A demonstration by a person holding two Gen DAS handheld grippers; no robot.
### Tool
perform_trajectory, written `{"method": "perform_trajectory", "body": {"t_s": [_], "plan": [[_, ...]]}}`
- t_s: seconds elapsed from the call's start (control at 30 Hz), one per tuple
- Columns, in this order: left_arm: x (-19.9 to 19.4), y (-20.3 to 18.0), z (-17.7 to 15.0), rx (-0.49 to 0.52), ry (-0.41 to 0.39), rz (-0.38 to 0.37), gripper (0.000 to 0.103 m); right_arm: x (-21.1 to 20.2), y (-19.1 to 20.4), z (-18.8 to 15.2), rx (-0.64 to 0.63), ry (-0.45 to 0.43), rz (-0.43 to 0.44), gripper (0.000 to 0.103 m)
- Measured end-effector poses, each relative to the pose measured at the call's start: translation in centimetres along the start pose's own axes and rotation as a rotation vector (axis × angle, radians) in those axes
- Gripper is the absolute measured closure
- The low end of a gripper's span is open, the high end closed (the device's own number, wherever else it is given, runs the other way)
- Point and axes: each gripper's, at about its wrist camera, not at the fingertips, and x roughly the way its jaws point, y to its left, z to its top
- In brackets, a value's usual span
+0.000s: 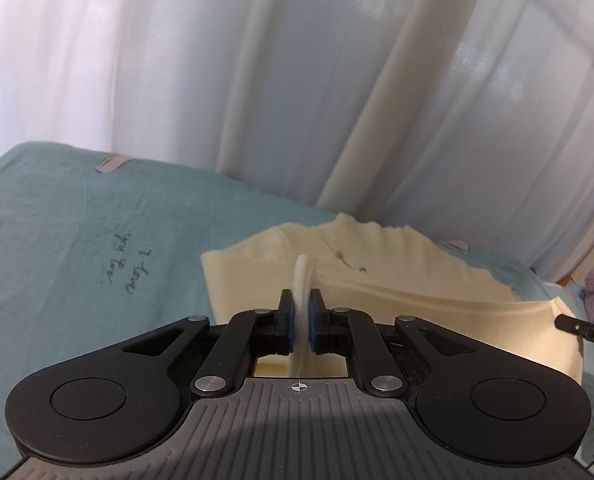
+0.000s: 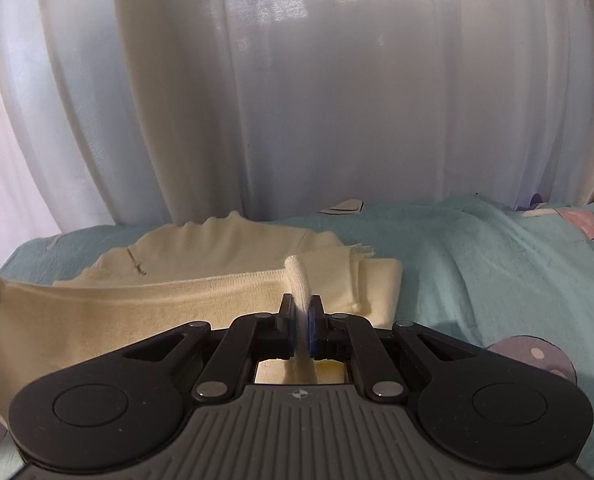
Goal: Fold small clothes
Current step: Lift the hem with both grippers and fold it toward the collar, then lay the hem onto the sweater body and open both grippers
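— Now, both corners pinched? Left gripper (image 1: 301, 320), right gripper (image 2: 301, 322)?
— Yes, clamped tight on cream garment (image 1: 417, 304), over teal bedsheet (image 1: 77, 240). Carry level, lay edge to edge.

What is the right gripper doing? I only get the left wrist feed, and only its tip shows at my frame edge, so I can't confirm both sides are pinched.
Observer: The right gripper is shut on a pinched ridge of the cream garment.
Operator: Anything beyond it on the bed?
Observer: Bare teal bedsheet, wrinkled, with pink and lilac prints.
Operator: Is any garment edge frayed?
Observer: Yes, a small frayed fringe sticks out at the garment's far right edge.
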Motion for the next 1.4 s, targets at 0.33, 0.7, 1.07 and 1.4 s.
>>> {"method": "perform_trajectory", "body": {"t_s": [0.33, 0.7, 1.07, 1.4], "plan": [[7.1, 0.4, -1.7, 0.036, 0.139, 0.025, 0.079, 6.5, -0.7, -1.2, -0.049, 0.159, 0.010, 0.094], [5.2, -0.3, 0.3, 0.090, 0.074, 0.050, 0.094, 4.3, 2.4, -0.5, -0.286, 0.043, -0.053, 0.098], [9.4, -4.2, 9.8, 0.150, -0.189, 0.175, 0.094, 10.3, 5.4, 8.6, -0.289, -0.186, -0.239, 0.098], [15.8, -2.9, 8.0, 0.132, -0.105, 0.260, 0.094, 15.2, 4.9, 8.0, -0.288, -0.124, -0.274, 0.098]]}}
